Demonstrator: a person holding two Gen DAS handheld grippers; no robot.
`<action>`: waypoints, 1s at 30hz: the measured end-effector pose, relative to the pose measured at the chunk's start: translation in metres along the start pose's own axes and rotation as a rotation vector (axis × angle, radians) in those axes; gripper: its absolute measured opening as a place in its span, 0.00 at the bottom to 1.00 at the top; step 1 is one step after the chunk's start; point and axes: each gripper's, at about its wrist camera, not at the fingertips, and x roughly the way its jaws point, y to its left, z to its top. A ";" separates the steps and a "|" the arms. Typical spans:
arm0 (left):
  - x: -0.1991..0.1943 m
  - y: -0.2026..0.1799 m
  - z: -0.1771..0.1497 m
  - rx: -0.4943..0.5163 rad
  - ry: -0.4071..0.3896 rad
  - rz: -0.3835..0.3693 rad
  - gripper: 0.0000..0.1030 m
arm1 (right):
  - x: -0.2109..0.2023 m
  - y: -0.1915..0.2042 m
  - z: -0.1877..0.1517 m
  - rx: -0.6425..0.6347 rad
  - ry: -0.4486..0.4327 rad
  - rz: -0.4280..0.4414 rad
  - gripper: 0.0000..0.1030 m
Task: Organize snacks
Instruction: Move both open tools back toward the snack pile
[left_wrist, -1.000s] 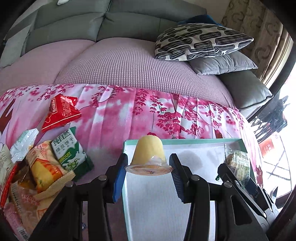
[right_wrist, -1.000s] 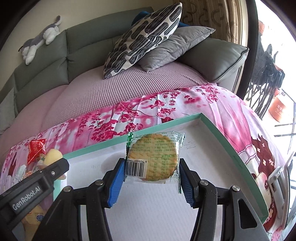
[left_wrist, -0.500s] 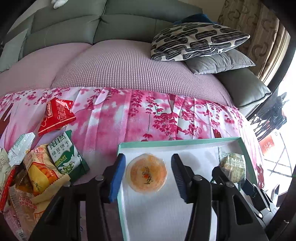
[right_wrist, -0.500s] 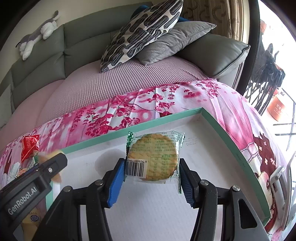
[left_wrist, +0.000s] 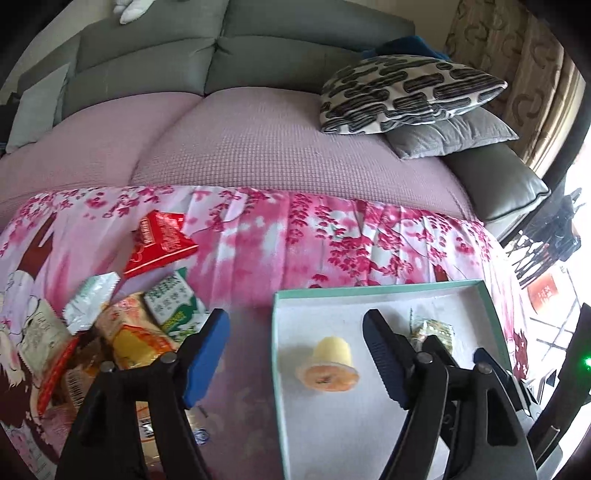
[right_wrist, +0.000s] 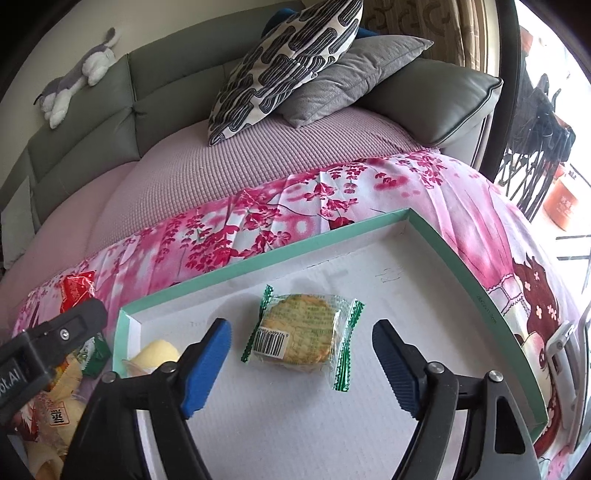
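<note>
Tray (right_wrist: 458, 258) holds wrapped biscuit (right_wrist: 299, 332) and jelly cup (left_wrist: 330, 363).

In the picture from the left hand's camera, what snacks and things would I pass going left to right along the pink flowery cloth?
Silver-green packet → red packet → green biscuit packet → tray's teal rim → yellow jelly cup lying on its side → wrapped round biscuit.

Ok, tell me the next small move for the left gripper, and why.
Probably swing the left gripper left to the snack pile. Its jaws are opening and clear of the jelly cup, which lies in the teal tray, while several packets lie outside it.
</note>
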 end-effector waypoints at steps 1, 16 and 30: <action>0.000 0.003 0.000 -0.009 0.002 0.016 0.79 | -0.002 0.001 0.000 -0.007 -0.004 -0.003 0.80; -0.007 0.033 -0.003 -0.040 -0.014 0.199 0.95 | -0.028 0.019 -0.006 -0.075 -0.058 0.014 1.00; -0.039 0.062 -0.008 -0.112 -0.033 0.221 0.95 | -0.044 0.024 -0.021 -0.055 -0.048 0.040 1.00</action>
